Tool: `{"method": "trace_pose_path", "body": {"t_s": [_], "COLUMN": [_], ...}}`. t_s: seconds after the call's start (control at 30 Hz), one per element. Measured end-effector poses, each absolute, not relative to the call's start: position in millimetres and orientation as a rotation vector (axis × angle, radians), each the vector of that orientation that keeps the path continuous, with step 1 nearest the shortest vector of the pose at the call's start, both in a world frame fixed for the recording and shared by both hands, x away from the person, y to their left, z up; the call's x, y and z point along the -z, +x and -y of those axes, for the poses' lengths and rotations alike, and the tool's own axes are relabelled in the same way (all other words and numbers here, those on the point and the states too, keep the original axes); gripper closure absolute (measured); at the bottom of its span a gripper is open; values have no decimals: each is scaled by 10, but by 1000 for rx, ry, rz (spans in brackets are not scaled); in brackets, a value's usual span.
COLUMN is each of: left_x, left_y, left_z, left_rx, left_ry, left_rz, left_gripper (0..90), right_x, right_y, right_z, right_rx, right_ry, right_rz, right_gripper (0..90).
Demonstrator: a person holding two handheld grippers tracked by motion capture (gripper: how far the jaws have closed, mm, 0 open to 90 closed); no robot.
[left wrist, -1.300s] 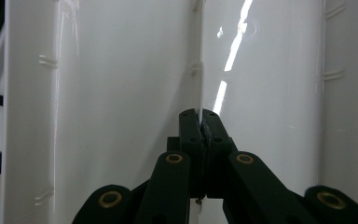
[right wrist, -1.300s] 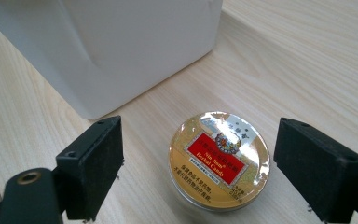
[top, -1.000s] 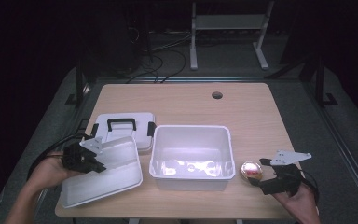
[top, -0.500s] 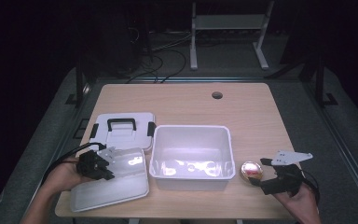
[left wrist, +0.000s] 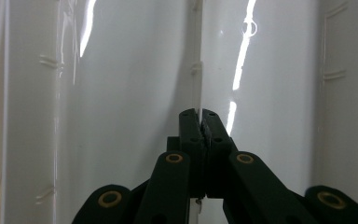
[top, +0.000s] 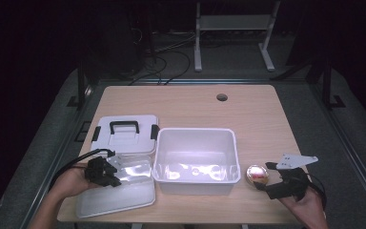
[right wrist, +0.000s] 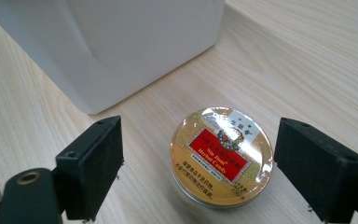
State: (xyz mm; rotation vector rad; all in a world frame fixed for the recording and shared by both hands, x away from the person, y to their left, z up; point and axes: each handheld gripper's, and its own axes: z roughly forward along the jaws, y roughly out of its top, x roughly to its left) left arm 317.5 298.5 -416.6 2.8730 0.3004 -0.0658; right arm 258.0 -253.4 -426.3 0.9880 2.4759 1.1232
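From above, the left gripper (top: 108, 172) at lower left grips the clear lid (top: 119, 188) beside the tub (top: 196, 160); the right gripper (top: 270, 179) sits lower right by the tin (top: 257, 173).

Left gripper view: jaws pinched together on the lid's edge (left wrist: 196, 70).

Right gripper view: jaws wide apart, the tin (right wrist: 221, 156) between them, untouched.

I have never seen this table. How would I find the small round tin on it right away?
Start from the big open white bin in the middle of the wooden table. Look just past its right front corner, where the right claw is open around a small round tin. It is the one gold thing there, with a red label, while everything nearby is white or black.
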Motion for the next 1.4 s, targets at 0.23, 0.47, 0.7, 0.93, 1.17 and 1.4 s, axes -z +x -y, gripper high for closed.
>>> {"method": "trace_pose_path", "body": {"t_s": [0.23, 0.47, 0.7, 0.93, 1.17, 1.4], "left_x": [4183, 4030, 3920, 3873, 3827, 3841], "left_y": [3159, 3124, 3072, 2989, 2921, 2873], "left_z": [-2993, -3013, -2991, -2956, -2960, -2990], "left_rx": [63, -4, -54, -134, -176, -195], "left_ry": [2872, 2811, 2697, 2581, 2486, 2451], "left_rz": [-305, -326, -376, -432, -472, -489], "left_gripper": [878, 744, 588, 472, 387, 350], "right_x": [4267, 4230, 4175, 4229, 4279, 4349], "right_y": [2603, 2679, 2807, 2938, 3040, 3115], "right_z": [2539, 2534, 2502, 2421, 2324, 2209], "right_rx": [-1083, -989, -855, -700, -581, -490], "right_ry": [986, 969, 932, 916, 895, 851], "right_rz": [-2509, -2572, -2658, -2745, -2800, -2867], "right_gripper": [146, 143, 141, 137, 136, 138]}}
